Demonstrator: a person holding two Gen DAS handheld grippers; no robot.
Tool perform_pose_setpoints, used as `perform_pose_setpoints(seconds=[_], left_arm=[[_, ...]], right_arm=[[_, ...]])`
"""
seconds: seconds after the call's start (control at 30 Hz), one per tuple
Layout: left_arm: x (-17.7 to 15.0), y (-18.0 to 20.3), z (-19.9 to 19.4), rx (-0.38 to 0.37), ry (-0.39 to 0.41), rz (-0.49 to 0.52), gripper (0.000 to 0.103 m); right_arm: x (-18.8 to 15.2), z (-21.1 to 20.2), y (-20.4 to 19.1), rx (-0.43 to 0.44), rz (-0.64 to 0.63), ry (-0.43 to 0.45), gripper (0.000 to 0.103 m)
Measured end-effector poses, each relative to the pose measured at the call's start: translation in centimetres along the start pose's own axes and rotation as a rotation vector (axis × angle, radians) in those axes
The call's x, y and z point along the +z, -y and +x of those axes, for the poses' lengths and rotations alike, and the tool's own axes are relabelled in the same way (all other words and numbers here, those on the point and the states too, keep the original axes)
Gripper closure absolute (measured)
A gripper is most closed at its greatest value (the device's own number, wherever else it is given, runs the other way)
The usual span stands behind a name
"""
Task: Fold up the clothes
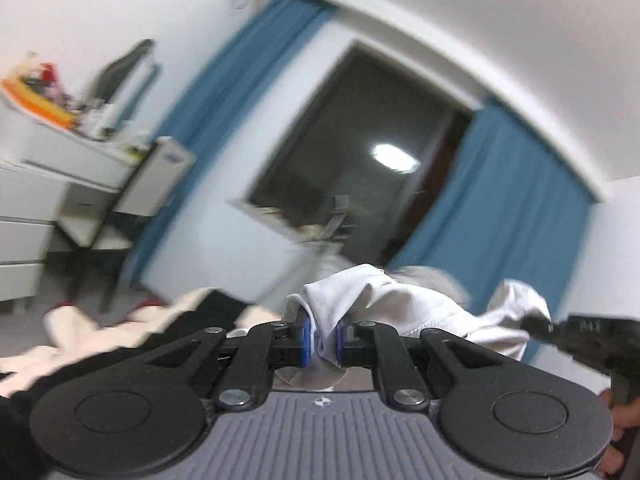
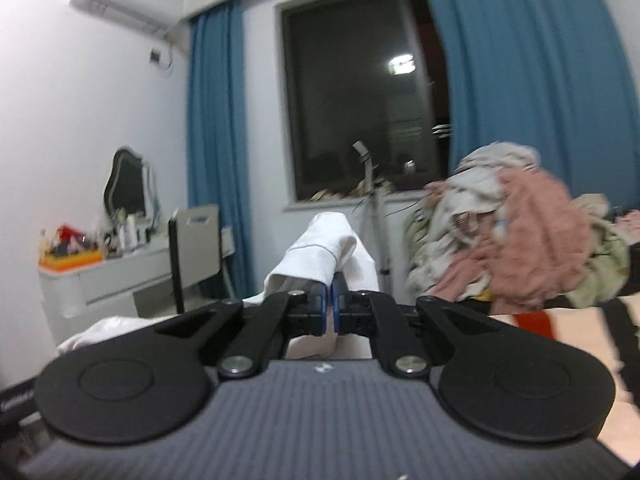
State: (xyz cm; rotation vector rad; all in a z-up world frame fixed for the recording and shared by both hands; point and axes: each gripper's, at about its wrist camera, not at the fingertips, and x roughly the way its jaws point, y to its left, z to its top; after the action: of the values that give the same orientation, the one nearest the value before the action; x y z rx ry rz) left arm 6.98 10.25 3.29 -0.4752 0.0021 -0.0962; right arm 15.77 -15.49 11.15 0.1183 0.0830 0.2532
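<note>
A white garment (image 1: 404,304) is held up in the air by both grippers. My left gripper (image 1: 322,338) is shut on a bunched fold of it, with the cloth draping away to the right. In the right wrist view my right gripper (image 2: 330,306) is shut on another edge of the white garment (image 2: 324,248), which stands up above the blue pads. The other gripper's black body (image 1: 592,340) shows at the right edge of the left wrist view.
A pile of pink, grey and green clothes (image 2: 516,224) lies at the right on a cream and black bed cover (image 2: 576,332). A white dresser (image 2: 108,276) with a mirror stands at the left. Blue curtains (image 2: 216,140) flank a dark window (image 2: 360,92).
</note>
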Motion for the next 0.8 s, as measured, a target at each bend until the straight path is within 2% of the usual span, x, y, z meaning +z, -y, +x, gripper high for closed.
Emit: perform_pose_setpoints(seconds=[0.07, 0.2, 0.3, 0.43, 0.53, 0.6, 0.67, 0.73, 0.8], left_arm=[[-0.1, 1.4, -1.3, -0.072, -0.019, 0.02, 0.091], [-1.1, 3.9, -3.3, -0.163, -0.16, 0.095, 0.091], [-2.3, 5.2, -3.3, -0.179, -0.282, 0.118, 0.091], [-4.3, 6.1, -2.1, -0.169, -0.403, 0.131, 0.091], [-6.1, 6.0, -0.9, -0.149, -0.456, 0.132, 0.091], [-6.4, 5.5, -0.4, -0.134, -0.466, 0.118, 0.091], [-6.6, 5.0, 0.1, -0.119, -0.473, 0.105, 0.09], [-6.8, 4.5, 0.6, -0.104, -0.48, 0.091, 0.09], [-7.0, 4.1, 1.0, -0.09, -0.487, 0.078, 0.09]], right_arm=[[0.3, -4.3, 1.4, -0.026, 0.017, 0.013, 0.097], [-1.9, -11.2, 4.4, -0.076, 0.118, -0.053, 0.097], [-5.3, -14.3, 6.5, -0.092, 0.203, -0.141, 0.096], [-8.8, -15.0, 8.1, -0.137, 0.279, -0.292, 0.095], [-11.0, -15.1, 8.8, -0.176, 0.314, -0.382, 0.094], [-11.4, -14.9, 9.2, -0.165, 0.339, -0.421, 0.093], [-11.7, -14.7, 9.5, -0.157, 0.353, -0.458, 0.085], [-12.1, -14.9, 9.5, -0.17, 0.346, -0.477, 0.048], [-11.8, -15.2, 9.5, -0.168, 0.335, -0.469, 0.038]])
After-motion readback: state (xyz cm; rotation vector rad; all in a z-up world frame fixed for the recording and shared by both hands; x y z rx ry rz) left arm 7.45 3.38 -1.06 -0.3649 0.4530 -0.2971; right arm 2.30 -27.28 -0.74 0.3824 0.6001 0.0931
